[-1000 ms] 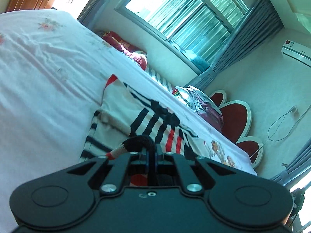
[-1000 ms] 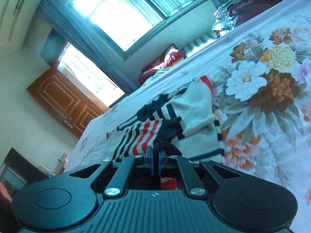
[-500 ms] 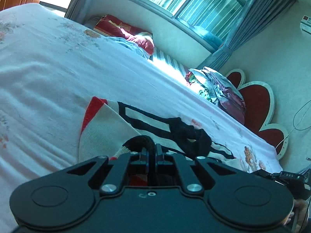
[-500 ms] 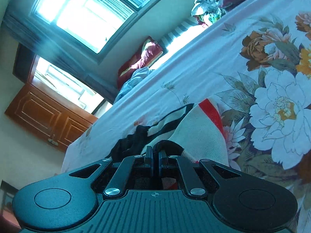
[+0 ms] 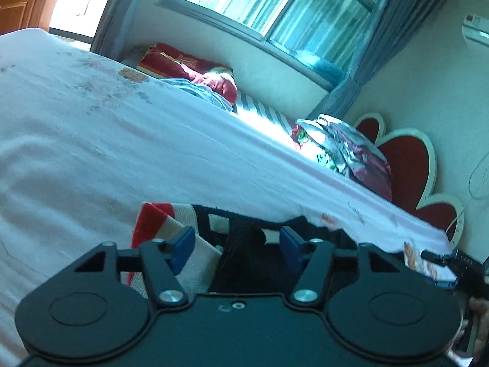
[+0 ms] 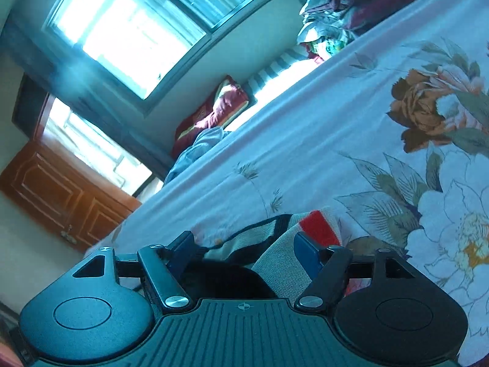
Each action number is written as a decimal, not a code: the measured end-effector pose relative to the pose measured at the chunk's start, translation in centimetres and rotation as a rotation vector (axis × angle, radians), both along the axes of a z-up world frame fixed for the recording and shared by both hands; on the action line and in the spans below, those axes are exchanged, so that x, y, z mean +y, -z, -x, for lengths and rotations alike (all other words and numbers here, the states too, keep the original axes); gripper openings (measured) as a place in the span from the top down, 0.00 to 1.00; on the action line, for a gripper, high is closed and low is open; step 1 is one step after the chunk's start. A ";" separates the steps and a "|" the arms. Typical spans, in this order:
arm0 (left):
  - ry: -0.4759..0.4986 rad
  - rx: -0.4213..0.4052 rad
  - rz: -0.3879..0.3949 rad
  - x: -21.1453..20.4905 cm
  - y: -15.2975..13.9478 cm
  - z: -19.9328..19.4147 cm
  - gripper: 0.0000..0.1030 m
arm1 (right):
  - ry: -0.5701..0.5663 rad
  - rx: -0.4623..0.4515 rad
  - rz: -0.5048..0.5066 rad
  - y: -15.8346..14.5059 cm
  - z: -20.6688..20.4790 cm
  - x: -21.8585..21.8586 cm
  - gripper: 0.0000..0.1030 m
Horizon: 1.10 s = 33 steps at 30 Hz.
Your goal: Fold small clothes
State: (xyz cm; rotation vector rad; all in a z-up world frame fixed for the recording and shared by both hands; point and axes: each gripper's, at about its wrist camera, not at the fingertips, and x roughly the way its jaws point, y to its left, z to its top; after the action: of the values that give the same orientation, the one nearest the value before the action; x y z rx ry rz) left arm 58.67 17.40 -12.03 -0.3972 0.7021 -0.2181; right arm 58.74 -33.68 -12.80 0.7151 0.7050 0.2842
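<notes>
Here I let both jaws open, the left hand-held gripper (image 5: 237,244) and right hand-held gripper (image 6: 243,250) releasing the striped garment (image 5: 183,244) flat on the bed (image 5: 122,153), edges aligned.

A wide bed (image 5: 128,140) fills the room, covered by a pale pink sheet (image 6: 305,140) printed with large flowers on its right half and faint sprigs on the left. At the near edge lies a striped knit garment (image 5: 183,217) in cream, black and red, folded over on itself. At the far right corner rests a heap of floral bedding (image 5: 345,150).
</notes>
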 end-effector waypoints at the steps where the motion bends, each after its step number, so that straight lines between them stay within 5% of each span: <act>1: 0.026 0.015 -0.038 -0.4 0.1 -0.4 0.54 | -0.036 -0.011 0.043 -0.3 0.1 0.7 0.32; 6: 0.119 0.094 -0.245 -3.2 0.9 -2.0 0.61 | -0.193 0.004 0.345 0.0 -1.1 5.3 0.46; 8: 0.139 0.100 -0.282 -3.7 1.1 -2.3 0.70 | -0.252 0.004 0.492 0.5 -1.3 7.4 0.61; 9: 0.146 0.092 -0.294 -3.8 0.9 -2.3 0.95 | -0.278 -0.019 0.576 1.0 -1.1 8.4 0.66; 10: 0.149 0.069 -0.285 -3.7 0.6 -2.1 0.96 | -0.298 -0.046 0.621 1.0 -0.9 9.1 0.92; 12: 0.091 -0.006 -0.265 -3.2 -0.2 -1.1 0.96 | -0.290 -0.084 0.632 0.6 -0.5 9.3 0.97; 15: 0.012 -0.054 -0.268 -2.5 -0.7 -0.8 0.97 | -0.203 -0.140 0.620 0.1 -0.5 8.7 0.97; 20: -0.012 0.065 -0.308 -2.3 1.6 -3.0 0.96 | -0.172 -0.044 0.683 2.6 -1.6 8.6 0.97; 25: -0.005 0.097 -0.317 -2.2 1.2 -3.7 0.91 | -0.139 -0.035 0.715 1.6 -1.1 9.1 0.96; 28: -0.070 -0.013 -0.376 -2.7 -1.3 -1.7 0.53 | -0.102 -0.125 0.743 -0.7 0.0 9.9 0.47; 29: -0.066 -0.069 -0.409 -3.8 -2.2 -0.8 0.38 | -0.119 -0.173 0.712 -1.5 0.7 10.4 0.47; 33: 0.151 -0.080 -0.388 -10.0 -2.4 -0.6 0.40 | -0.298 -0.182 0.654 -1.6 0.5 15.9 0.47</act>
State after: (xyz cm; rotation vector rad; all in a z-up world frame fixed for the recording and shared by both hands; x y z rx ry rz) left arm 59.29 7.38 -9.66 0.0348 0.6777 -0.2333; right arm 58.26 -17.75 -11.24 -0.0409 0.6766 0.3598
